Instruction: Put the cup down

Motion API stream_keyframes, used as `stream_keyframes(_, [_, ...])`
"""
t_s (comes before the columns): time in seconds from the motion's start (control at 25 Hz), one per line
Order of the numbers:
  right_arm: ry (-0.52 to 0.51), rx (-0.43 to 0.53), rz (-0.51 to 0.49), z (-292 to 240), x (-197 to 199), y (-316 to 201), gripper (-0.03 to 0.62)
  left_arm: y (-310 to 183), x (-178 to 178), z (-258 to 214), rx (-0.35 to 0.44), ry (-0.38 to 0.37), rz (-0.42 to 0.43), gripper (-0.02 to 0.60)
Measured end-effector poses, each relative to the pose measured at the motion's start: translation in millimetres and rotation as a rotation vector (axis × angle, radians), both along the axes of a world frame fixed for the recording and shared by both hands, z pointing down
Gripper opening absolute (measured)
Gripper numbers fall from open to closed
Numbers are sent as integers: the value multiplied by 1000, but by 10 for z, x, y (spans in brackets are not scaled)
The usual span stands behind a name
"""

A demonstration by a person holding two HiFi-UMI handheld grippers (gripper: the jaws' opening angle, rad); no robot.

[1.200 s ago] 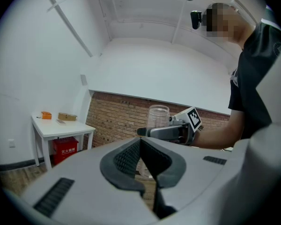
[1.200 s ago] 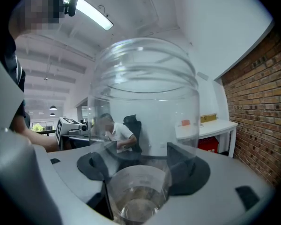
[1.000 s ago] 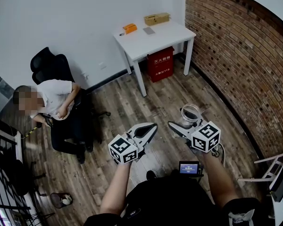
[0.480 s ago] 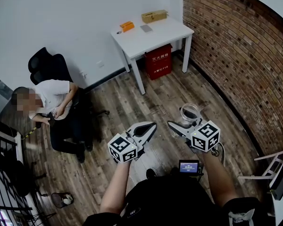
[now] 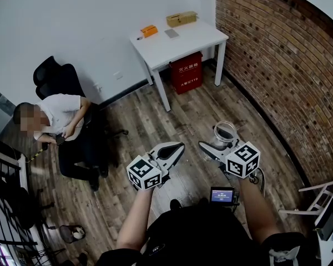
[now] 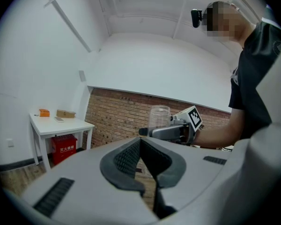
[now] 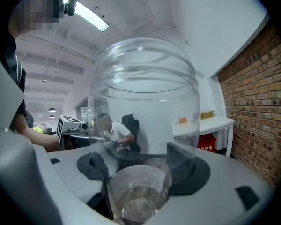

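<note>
Leftmost, the grey left gripper (image 5: 177, 148) has its jaws pressed together, empty. Just beside it, the grey right gripper (image 5: 215, 144) clamps a clear plastic cup (image 5: 224, 132) low on its wall, held above the wooden plank floor (image 5: 183, 110).

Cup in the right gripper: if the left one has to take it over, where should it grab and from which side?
Probably the bare upper wall below the rim. The cup stands upright and the right gripper clamps its lower part, so only the top is free. Come in level from the side of the left gripper.
</note>
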State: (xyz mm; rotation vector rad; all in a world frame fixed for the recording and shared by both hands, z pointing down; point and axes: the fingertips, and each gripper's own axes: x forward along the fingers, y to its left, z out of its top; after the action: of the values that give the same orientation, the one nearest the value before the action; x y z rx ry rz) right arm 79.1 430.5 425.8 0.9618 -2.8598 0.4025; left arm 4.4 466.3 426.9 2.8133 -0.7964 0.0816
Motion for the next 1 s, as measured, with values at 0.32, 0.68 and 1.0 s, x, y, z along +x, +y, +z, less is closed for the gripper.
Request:
stream_keyframes(0.32, [-5, 8, 5, 41, 366, -206, 331, -255, 195, 7, 10, -19, -37, 8])
stream_keyframes(0.68, [-26, -25, 11, 193, 728, -403, 331, -438, 435, 103, -5, -38, -64, 8])
stream_keyframes(1.0, [-11, -47, 37, 359, 721, -831, 331, -926, 377, 269, -38, -11, -60, 8])
